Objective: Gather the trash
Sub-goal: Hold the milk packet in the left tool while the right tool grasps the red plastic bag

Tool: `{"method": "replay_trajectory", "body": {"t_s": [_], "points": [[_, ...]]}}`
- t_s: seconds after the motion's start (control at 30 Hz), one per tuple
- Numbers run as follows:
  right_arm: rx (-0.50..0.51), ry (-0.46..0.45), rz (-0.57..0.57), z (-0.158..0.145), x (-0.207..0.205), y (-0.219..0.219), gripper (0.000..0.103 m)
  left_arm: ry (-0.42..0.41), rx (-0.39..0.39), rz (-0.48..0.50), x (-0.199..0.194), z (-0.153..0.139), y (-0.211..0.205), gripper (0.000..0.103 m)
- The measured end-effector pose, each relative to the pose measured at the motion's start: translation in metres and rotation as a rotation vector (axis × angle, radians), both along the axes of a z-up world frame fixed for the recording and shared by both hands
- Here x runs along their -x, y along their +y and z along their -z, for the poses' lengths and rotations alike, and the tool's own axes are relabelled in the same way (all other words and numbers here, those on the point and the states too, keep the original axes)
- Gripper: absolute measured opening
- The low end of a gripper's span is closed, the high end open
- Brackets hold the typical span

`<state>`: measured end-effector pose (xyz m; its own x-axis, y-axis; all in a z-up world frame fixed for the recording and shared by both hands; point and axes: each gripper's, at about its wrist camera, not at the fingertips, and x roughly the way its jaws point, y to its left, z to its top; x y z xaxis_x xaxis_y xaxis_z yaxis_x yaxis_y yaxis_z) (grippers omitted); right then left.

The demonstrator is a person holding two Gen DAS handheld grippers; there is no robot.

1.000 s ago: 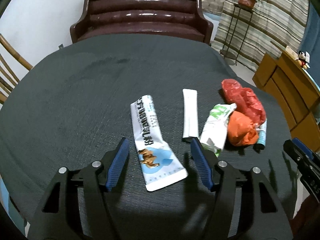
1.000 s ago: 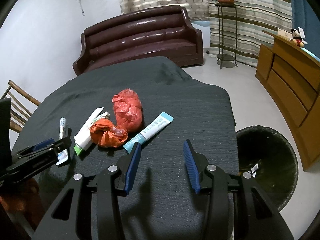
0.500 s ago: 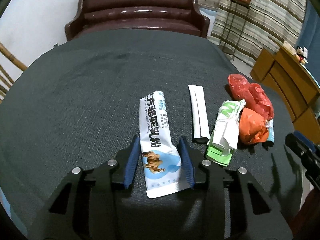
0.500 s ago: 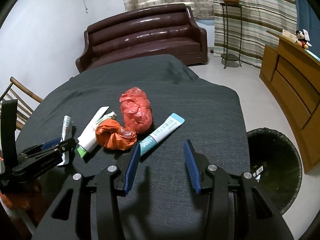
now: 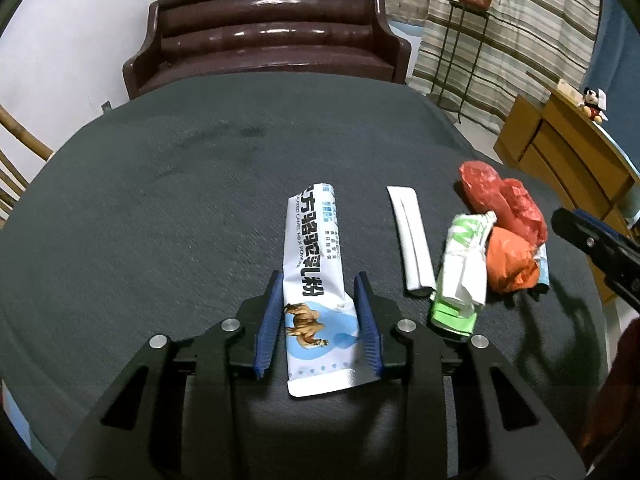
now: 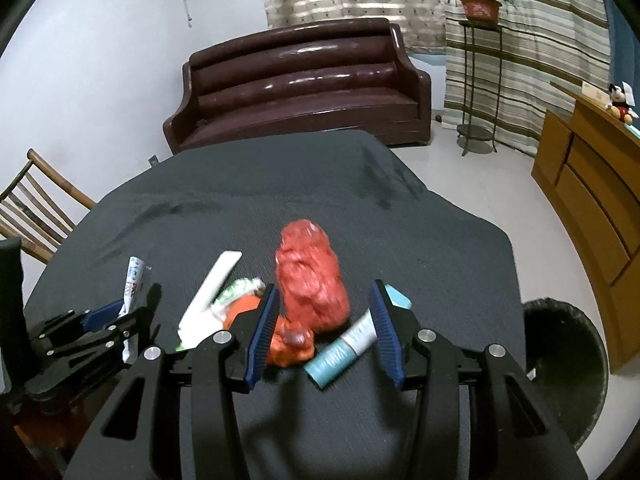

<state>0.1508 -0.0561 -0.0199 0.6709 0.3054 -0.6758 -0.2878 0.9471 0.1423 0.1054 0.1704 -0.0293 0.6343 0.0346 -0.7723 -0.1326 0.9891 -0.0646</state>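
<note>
Jaws of the left gripper (image 5: 318, 320) have just been closing and now pinch the milk powder sachet (image 5: 316, 280) flat on the dark table (image 5: 160, 200). Beyond the sachet's right side lie a white strip (image 5: 412, 240), a green-white wrapper (image 5: 460, 276) and red bags (image 6: 312, 280), which the open right gripper (image 6: 324, 328) straddles.

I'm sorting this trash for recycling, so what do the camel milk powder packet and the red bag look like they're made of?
The camel milk powder packet looks like glossy printed plastic film, probably foil-lined: its bottom seal shows a silvery, shiny strip. The red bag looks like thin, crinkly plastic film: it is bunched into a wrinkled lump with faint sheen. Neither can be confirmed by sight alone.
</note>
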Motion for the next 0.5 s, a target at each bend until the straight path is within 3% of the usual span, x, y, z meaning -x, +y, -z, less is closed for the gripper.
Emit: {"method": "replay_trajectory", "body": {"t_s": [0.23,0.5], "points": [[0.026,0.035,-0.016,0.006,-0.021,0.014,0.047,-0.019,-0.037,-0.016,-0.005,-0.006,0.013,0.035],[0.061,0.085,-0.033,0.019,-0.028,0.021,0.044,-0.011,-0.020,-0.024,-0.004,0.000,0.017,0.035]]}}
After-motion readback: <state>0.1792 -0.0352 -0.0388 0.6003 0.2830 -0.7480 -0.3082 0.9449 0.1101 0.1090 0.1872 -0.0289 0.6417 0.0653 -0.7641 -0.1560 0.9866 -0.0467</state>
